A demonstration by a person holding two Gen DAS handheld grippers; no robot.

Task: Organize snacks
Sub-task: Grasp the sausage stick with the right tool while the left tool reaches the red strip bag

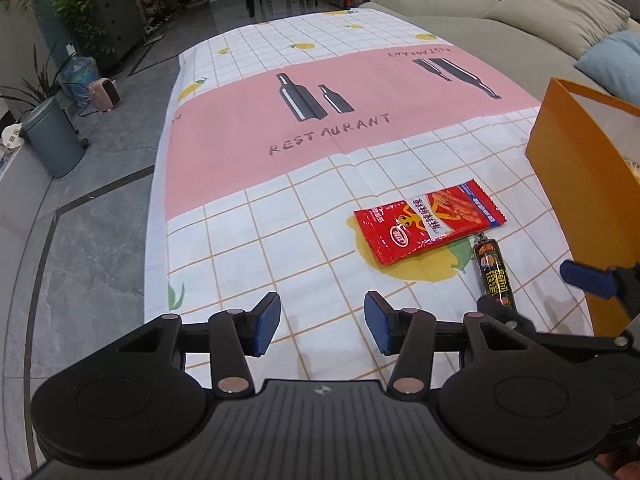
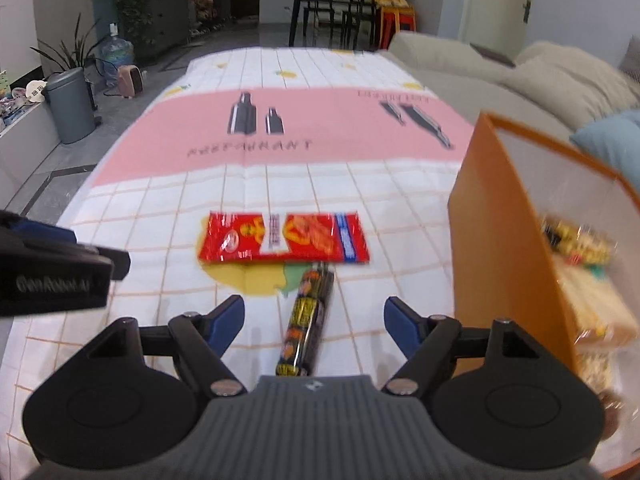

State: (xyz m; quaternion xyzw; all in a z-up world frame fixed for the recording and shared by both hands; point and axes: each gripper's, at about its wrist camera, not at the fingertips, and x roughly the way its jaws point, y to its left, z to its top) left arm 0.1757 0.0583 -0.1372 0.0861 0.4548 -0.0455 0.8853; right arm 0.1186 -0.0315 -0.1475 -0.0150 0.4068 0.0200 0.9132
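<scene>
Nearest in the left wrist view, the left tongs (image 1: 322,328) hover with their blue pads spread and nothing between them, only the checked tablecloth (image 1: 248,240) of the worktop beneath.

Nearest in the right wrist view, the right tongs (image 2: 314,326) are spread wider. The figures for their gap have fallen, but the last steps are too small to call them closing now. A dark sausage stick (image 2: 308,316) lies lengthwise in the gap, its near end at about 6 o'clock and its far end toward 12. Neither pad touches it.

Just past the stick's far end, at 12 o'clock from the right tongs, a red snack packet (image 2: 280,238) lies flat and crosswise on the cloth, partly over a printed yellow lemon. In the left wrist view the same packet (image 1: 428,224) sits at about 1 o'clock from the left tongs, with the stick (image 1: 491,272) just beside its near right corner.

At 3 o'clock in the right wrist view an orange box (image 2: 504,240) stands open on the worktop, with blurred wrapped snacks (image 2: 576,240) inside. The left tongs' body intrudes at 9 o'clock.

Further off, the cloth's pink band bears printed bottles and the word RESTAURANT. Beyond, a beige sofa (image 2: 500,76) lies at 2 o'clock and a grey bin (image 2: 74,104) stands on the floor at 10 o'clock.
</scene>
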